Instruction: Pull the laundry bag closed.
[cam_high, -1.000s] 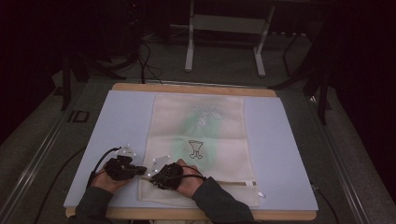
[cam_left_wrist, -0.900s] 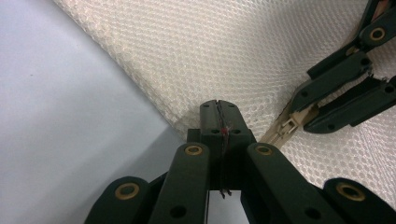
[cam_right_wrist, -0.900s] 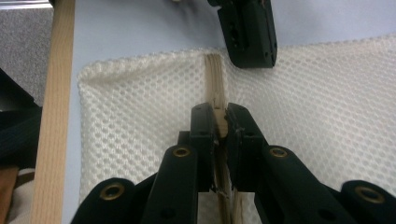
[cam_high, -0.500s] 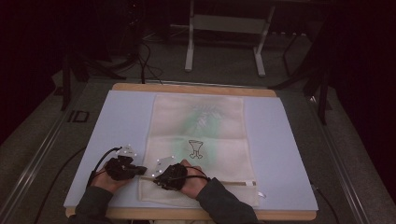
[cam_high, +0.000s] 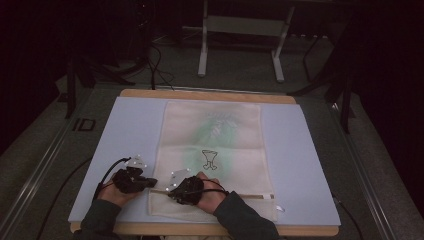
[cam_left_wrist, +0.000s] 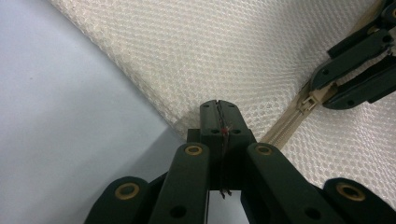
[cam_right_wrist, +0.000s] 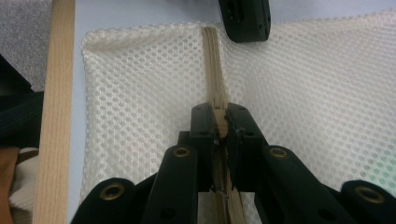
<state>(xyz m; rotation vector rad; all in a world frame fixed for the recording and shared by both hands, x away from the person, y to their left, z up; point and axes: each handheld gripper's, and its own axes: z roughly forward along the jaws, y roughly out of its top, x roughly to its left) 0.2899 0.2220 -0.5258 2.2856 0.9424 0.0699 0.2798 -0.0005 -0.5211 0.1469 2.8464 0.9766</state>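
Up close, the right gripper view shows the right gripper (cam_right_wrist: 221, 122) clamped on the zipper slider (cam_right_wrist: 220, 122), a detail too small in the high view. The left gripper (cam_left_wrist: 219, 116) is closed on the mesh bag (cam_left_wrist: 243, 56) at its edge by the zipper's (cam_left_wrist: 285, 133) end. From above, the bag lies flat mid-surface (cam_high: 300, 150), long axis running away from the person, zipper across its near end.
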